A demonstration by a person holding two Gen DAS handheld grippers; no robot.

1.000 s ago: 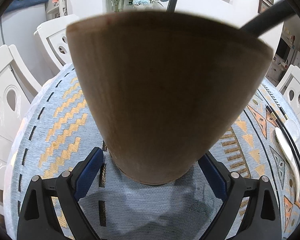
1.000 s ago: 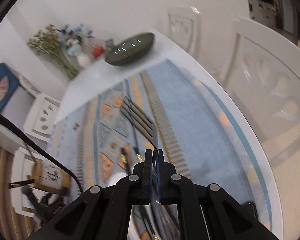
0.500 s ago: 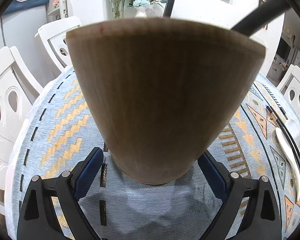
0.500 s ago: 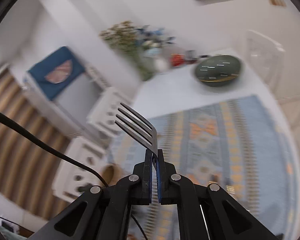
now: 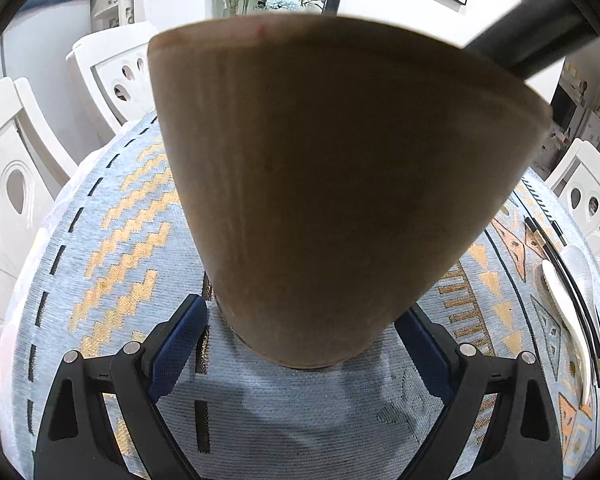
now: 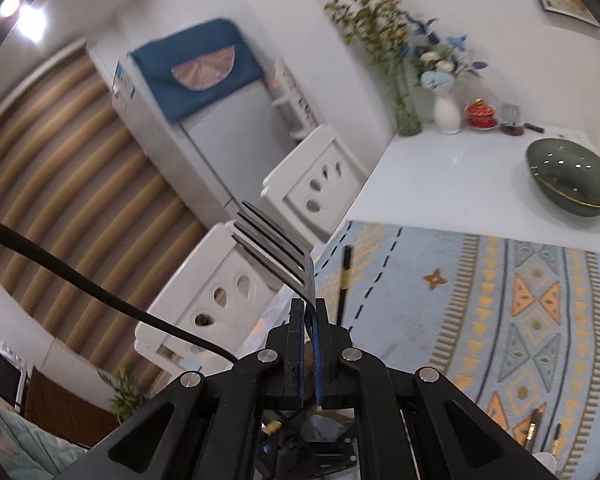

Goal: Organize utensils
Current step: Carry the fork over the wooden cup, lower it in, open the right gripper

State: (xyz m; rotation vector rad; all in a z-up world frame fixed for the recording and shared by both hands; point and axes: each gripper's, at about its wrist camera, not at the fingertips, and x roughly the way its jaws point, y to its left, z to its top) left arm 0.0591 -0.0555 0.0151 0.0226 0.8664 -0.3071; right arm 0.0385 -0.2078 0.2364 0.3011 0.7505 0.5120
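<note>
A tall wooden utensil holder (image 5: 320,184) stands on the patterned tablecloth (image 5: 112,248) and fills the left wrist view. Two dark handles (image 5: 528,40) stick out of its top. My left gripper (image 5: 300,312) straddles its base and has just been closing. The right pad (image 5: 424,352) lies against the holder, while a narrow gap shows at the left pad (image 5: 176,344). My right gripper (image 6: 309,306) is shut on the neck of a metal fork (image 6: 280,248), held in the air with its tines pointing up and left. A white spoon (image 5: 568,312) and black chopsticks (image 5: 556,264) lie at the right.
White chairs (image 6: 228,292) ring the table's left side. One black chopstick (image 6: 345,276) lies near the cloth's edge. A dark green bowl (image 6: 572,176) and flower vases (image 6: 446,112) stand on the white tabletop (image 6: 452,184) beyond. A black cable (image 6: 100,292) crosses the left.
My right gripper has swung left and risen with the fork, from over the cloth to facing the chairs and fridge. The left pads have drawn slightly nearer the holder's base.
</note>
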